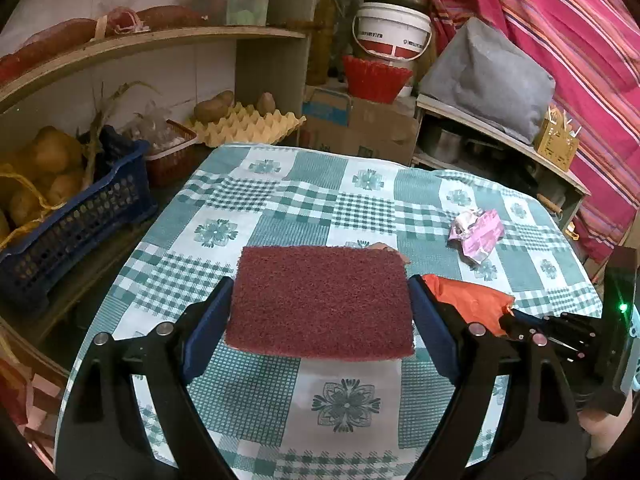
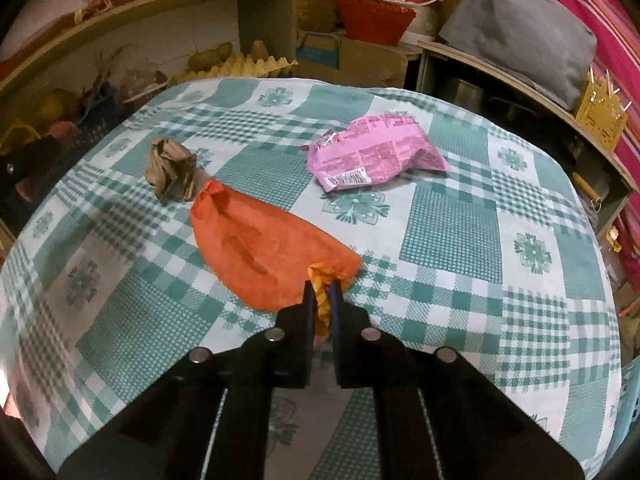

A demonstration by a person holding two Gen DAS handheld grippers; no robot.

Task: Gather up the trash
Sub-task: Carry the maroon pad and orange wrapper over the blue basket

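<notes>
Right gripper [image 2: 320, 294]: fingers nearly together, pinched on the yellow twisted cord at the mouth of the orange bag [image 2: 256, 248]. The bag lies flat on the surface [image 2: 448, 240], running away from the fingertips up and to the left.

Left gripper [image 1: 322, 300]: fingers wide apart, one against each side edge of a maroon scouring pad [image 1: 320, 300], which hangs between them above the cloth.

Beyond the right fingers: crumpled brown paper ball [image 2: 172, 174] just past the bag's far tip, to the left; pink wrapper [image 2: 374, 156] ahead and right, well apart from the fingers. From the left wrist view the pink wrapper lies beyond and to the right.

Progress, by my reading: early. Bag gripped but flat and seemingly empty; both trash pieces still loose on the surface. Left: open the bag, put in paper and wrapper.

Writing: fine print and a barcode on the pink wrapper, too small to read. White bucket [image 1: 394, 32] behind carries a red band with lettering, illegible.
</notes>
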